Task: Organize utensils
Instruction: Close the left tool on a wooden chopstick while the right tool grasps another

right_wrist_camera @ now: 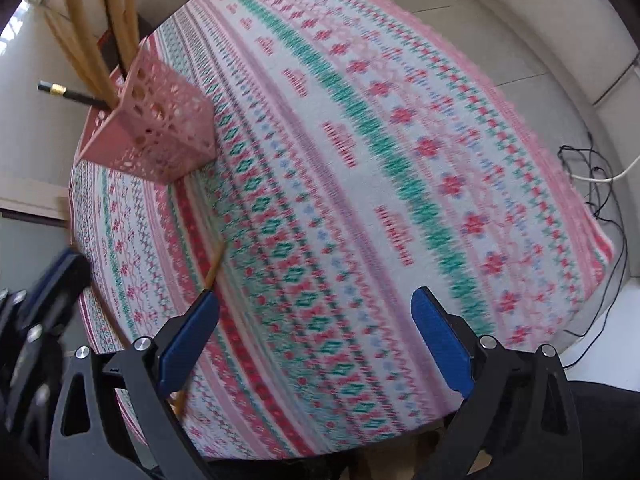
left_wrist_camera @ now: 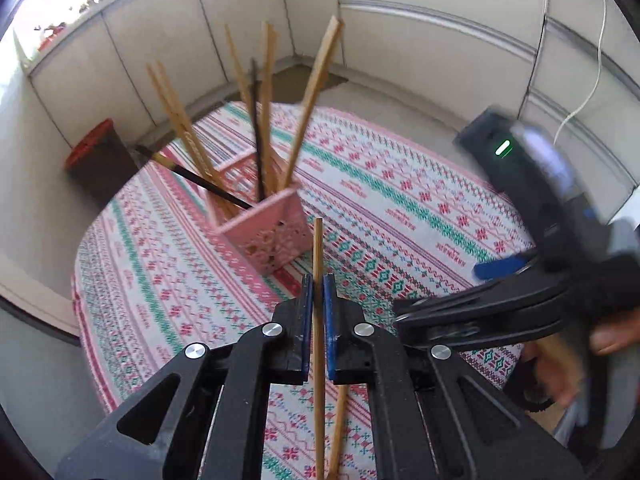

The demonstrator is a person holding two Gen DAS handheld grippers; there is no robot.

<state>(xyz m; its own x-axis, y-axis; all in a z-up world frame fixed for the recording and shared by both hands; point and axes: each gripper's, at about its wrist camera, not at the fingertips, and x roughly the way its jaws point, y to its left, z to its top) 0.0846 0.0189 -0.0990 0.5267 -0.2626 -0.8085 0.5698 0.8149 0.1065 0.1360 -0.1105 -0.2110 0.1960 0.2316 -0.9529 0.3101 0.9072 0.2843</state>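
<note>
A pink perforated holder [left_wrist_camera: 266, 236] stands on the patterned tablecloth [left_wrist_camera: 400, 200] with several wooden chopsticks and a black one leaning in it. My left gripper [left_wrist_camera: 318, 292] is shut on a wooden chopstick [left_wrist_camera: 318, 248], held above the cloth just in front of the holder. Another wooden chopstick [left_wrist_camera: 338, 428] lies on the cloth below it. My right gripper [right_wrist_camera: 316, 312] is open and empty over the cloth; the holder [right_wrist_camera: 160, 132] is at its upper left and the lying chopstick [right_wrist_camera: 214, 268] runs behind its left finger. The right gripper also shows blurred in the left wrist view [left_wrist_camera: 496, 270].
The round table [right_wrist_camera: 400, 160] has its edge close on the left and near sides. A dark bin with a red rim [left_wrist_camera: 96, 152] stands on the floor beyond the table. Cables [right_wrist_camera: 600, 192] lie on the floor to the right. White panel walls surround the area.
</note>
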